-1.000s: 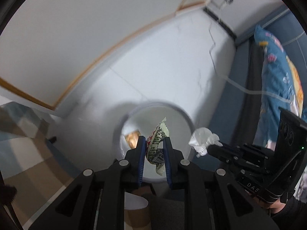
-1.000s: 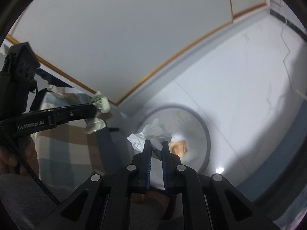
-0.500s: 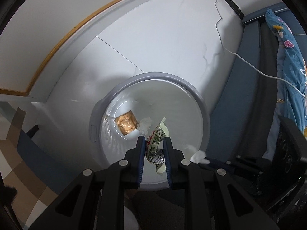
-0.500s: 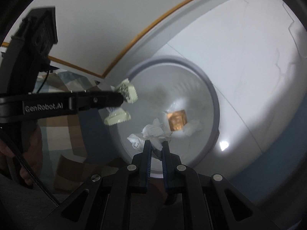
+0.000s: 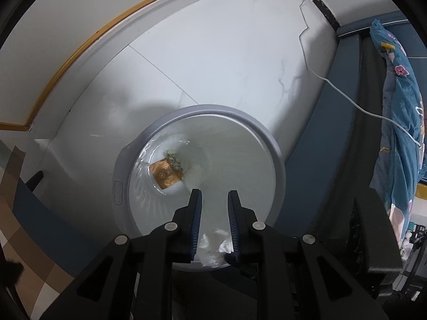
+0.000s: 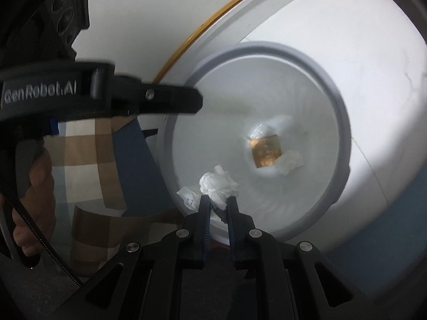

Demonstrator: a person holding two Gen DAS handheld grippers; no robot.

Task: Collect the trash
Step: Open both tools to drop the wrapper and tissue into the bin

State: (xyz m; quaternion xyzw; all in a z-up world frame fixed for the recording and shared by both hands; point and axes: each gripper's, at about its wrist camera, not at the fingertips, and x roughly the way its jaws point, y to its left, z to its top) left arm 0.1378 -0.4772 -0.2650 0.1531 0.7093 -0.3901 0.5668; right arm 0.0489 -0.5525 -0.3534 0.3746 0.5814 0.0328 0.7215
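Since the bin (image 6: 344,122) lies open under both tongs, the step in hand is probably the drop, and it goes best if the release comes well inside the rim. The left gripper (image 5: 214,193) hangs over the bin with a narrow, empty gap between its jaws. The right gripper (image 6: 218,198) is closed tight on a crumpled tissue (image 6: 213,184). In the right wrist view this tissue sits at about 7 o'clock of the bin's mouth, one lobe reaching out over the rim. So the right hand should likely carry it toward the middle before opening, or the light paper may slide outside. At the bottom lie a gold packet (image 5: 166,173), a printed wrapper (image 5: 173,158) touching it at 12 o'clock, and a second white wad beside them.

The bin stands on a pale marbled floor (image 5: 213,66). Flowered blue bedding (image 5: 400,106) hangs at 3 o'clock in the left wrist view, and a white cable (image 5: 341,90) trails across the floor toward it.
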